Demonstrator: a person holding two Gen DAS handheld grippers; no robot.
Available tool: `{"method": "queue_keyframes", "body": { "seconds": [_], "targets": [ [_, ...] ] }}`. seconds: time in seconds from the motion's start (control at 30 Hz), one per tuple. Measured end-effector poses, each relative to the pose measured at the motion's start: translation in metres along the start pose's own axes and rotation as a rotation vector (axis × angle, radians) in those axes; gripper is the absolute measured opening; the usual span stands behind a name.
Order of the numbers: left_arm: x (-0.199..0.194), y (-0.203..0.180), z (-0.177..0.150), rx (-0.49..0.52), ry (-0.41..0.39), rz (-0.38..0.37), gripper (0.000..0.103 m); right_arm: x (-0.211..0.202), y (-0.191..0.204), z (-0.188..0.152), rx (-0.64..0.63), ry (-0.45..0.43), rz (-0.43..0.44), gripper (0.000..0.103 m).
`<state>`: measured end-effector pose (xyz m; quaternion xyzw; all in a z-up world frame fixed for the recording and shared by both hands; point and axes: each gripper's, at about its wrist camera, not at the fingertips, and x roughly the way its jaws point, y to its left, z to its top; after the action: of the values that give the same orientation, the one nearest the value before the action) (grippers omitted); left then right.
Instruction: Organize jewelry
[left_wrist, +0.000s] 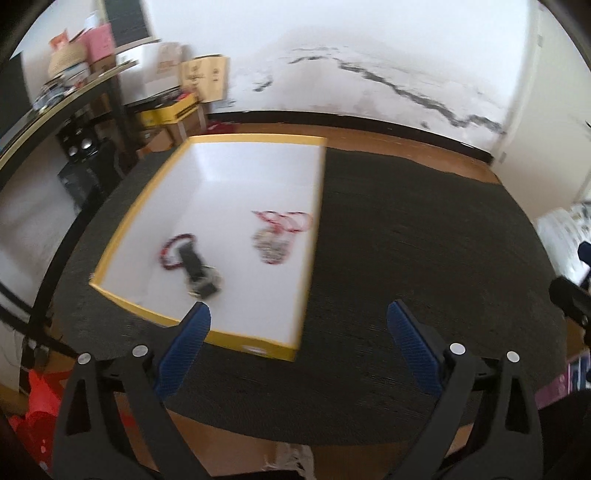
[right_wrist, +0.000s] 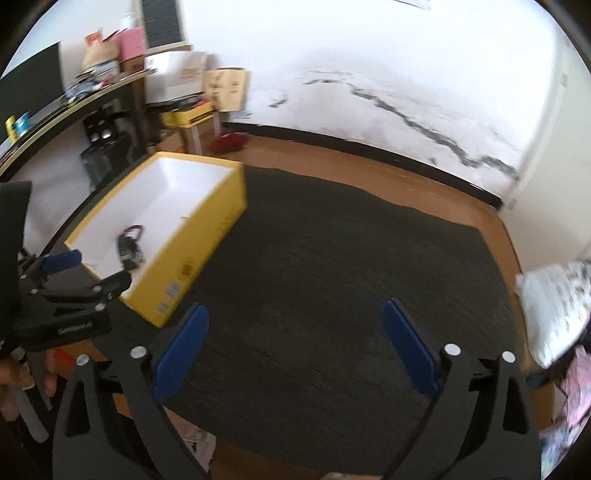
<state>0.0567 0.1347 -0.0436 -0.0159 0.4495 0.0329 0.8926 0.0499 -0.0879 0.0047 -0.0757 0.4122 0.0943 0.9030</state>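
A yellow box (left_wrist: 258, 345) with a white inside lies on a dark mat (left_wrist: 424, 240). Inside it are a red bead bracelet (left_wrist: 173, 251) against a dark watch-like piece (left_wrist: 199, 275), and a red necklace with a speckled pendant (left_wrist: 273, 240). My left gripper (left_wrist: 299, 308) is open over the box's near corner, nothing between its blue pads. The right wrist view shows the same box (right_wrist: 207, 236) at left with the dark piece (right_wrist: 129, 249) inside, and the left gripper (right_wrist: 92, 269) over its near end. My right gripper (right_wrist: 294, 308) is open above bare mat (right_wrist: 314, 258), right of the box.
A black shelf (right_wrist: 74, 107) with cardboard boxes stands at the back left. A white wall with a dark crack runs behind. Wooden floor (right_wrist: 369, 162) rings the mat. A patterned white bundle (right_wrist: 554, 306) lies at the right edge. A hand (right_wrist: 14, 373) holds the left gripper.
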Motion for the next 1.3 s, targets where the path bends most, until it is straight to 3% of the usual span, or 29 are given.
{"method": "queue_keyframes", "body": {
  "seconds": [0.2, 0.5, 0.87, 1.3],
  "targets": [
    [-0.01, -0.056, -0.005, 0.087, -0.01, -0.059, 0.094, -0.013, -0.062, -0.025, 0.104, 0.007, -0.07, 0.093],
    [0.001, -0.103, 0.002, 0.149, -0.007, -0.108, 0.094, -0.003, -0.124, -0.051, 0.21, 0.03, -0.13, 0.093],
    [0.061, -0.134, 0.009, 0.179, 0.059, -0.091, 0.094, 0.06, -0.143, -0.05, 0.235, 0.082, -0.107, 0.093],
    [0.132, -0.146, 0.022, 0.177, 0.103, -0.071, 0.094, 0.143, -0.155, -0.049, 0.259, 0.128, -0.082, 0.093]
  ]
}}
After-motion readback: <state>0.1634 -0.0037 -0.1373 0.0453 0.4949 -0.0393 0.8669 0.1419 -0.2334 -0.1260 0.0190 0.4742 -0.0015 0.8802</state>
